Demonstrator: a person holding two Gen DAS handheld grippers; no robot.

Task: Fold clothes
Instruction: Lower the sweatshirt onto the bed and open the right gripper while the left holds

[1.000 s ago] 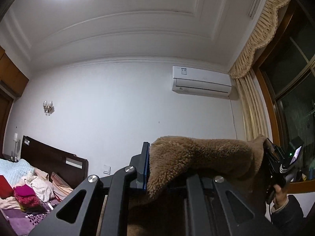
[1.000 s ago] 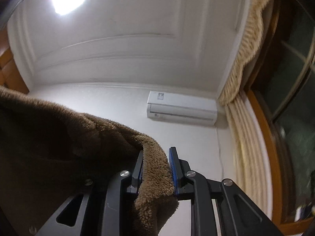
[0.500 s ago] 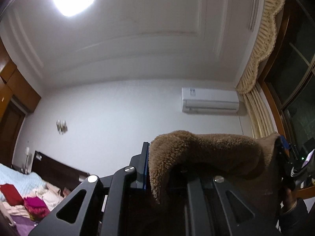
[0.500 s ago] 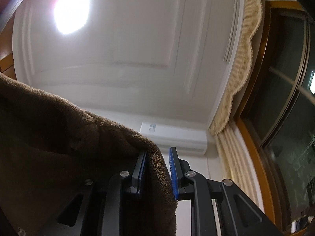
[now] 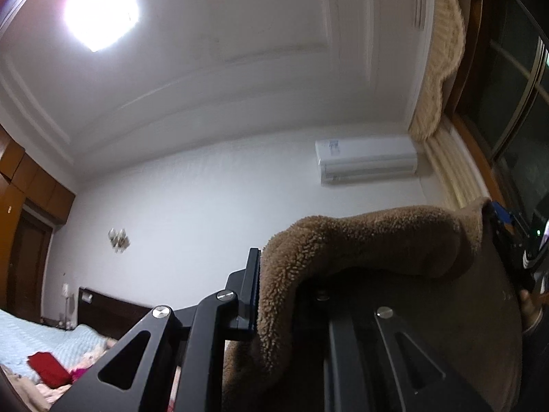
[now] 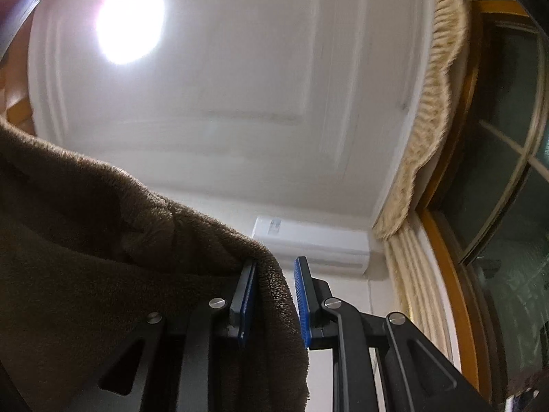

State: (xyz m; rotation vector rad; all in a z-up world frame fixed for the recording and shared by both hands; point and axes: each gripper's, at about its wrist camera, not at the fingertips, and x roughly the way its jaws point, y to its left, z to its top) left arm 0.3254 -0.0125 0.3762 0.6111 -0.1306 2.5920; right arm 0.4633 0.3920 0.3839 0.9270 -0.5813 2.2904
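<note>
A brown fleece garment (image 5: 377, 237) hangs stretched between both grippers, held up high toward the ceiling. My left gripper (image 5: 284, 285) has one edge of it between its pads; the fleece drapes over and hides the right finger, and the jaws are opening slightly. In the left wrist view the right gripper (image 5: 504, 226) shows at the far end of the fleece, held by a hand (image 5: 528, 305). In the right wrist view my right gripper (image 6: 274, 285) is shut on the other edge of the garment (image 6: 85, 240), which fills the lower left.
A bed (image 5: 20, 336) with a red garment (image 5: 46, 369) and other clothes lies low at the left. An air conditioner (image 5: 367, 161) hangs on the white wall. Beige curtains (image 6: 429, 120) and a dark window (image 6: 507, 137) stand on the right.
Both cameras have tilted upward, so more ceiling shows and the bed has sunk toward the frame's bottom. The brown fleece stays gripped at both ends.
</note>
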